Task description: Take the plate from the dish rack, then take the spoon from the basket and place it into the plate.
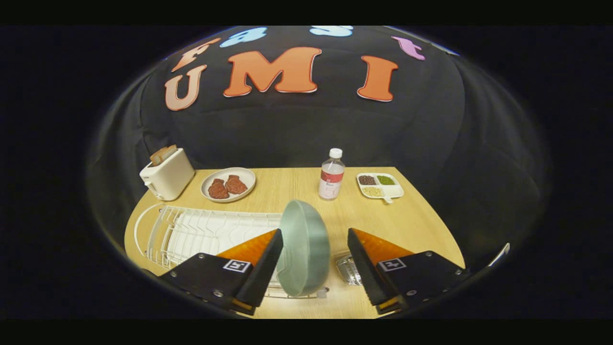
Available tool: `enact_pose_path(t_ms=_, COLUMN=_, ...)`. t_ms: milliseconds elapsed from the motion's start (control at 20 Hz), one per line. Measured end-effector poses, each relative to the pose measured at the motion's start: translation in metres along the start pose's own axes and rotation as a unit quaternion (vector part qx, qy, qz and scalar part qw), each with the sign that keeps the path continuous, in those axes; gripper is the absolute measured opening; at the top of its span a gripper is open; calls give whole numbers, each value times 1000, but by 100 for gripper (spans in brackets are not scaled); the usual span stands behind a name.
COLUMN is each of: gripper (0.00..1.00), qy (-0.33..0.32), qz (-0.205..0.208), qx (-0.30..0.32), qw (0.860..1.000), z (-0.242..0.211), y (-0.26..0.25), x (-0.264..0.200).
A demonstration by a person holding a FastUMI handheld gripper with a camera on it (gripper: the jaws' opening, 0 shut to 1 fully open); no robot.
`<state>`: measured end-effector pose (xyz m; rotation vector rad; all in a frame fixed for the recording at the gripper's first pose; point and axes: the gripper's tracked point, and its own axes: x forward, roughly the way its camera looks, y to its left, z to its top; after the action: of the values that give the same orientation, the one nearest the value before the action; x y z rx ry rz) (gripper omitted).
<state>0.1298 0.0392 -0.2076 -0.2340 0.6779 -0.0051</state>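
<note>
Standing on edge in the white wire dish rack (191, 232) at lower centre of the frame, the pale green plate (304, 247) sits between the spread fingers of the gripper (313, 242); the left finger (261, 268) is at or just beside its rim, the right finger (366, 268) apart from it. A shiny metal object (346, 269) lies by the right finger. Beyond on the wooden table (416, 220): a toaster (167, 176) upper left, a plate of meat (228, 184), a water bottle (331, 175), a divided tray of beans (380, 185).

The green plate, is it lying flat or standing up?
Standing up: the green plate sits on edge in the white dish rack, between the open gripper fingers.
</note>
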Motion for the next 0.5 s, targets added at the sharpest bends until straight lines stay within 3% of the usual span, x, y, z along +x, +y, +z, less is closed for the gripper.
enact_pose_path(t_ms=100, gripper=69, qy=23, qz=-10, qx=0, qw=1000, z=-13, y=-2, x=7)
enact_pose_path(t_ms=350, gripper=27, qy=56, qz=-22, qx=3, qw=998, z=-24, y=-2, x=14)
enact_pose_path(t_ms=500, gripper=21, qy=69, qz=-51, qx=-24, qw=996, z=-25, y=-10, x=11)
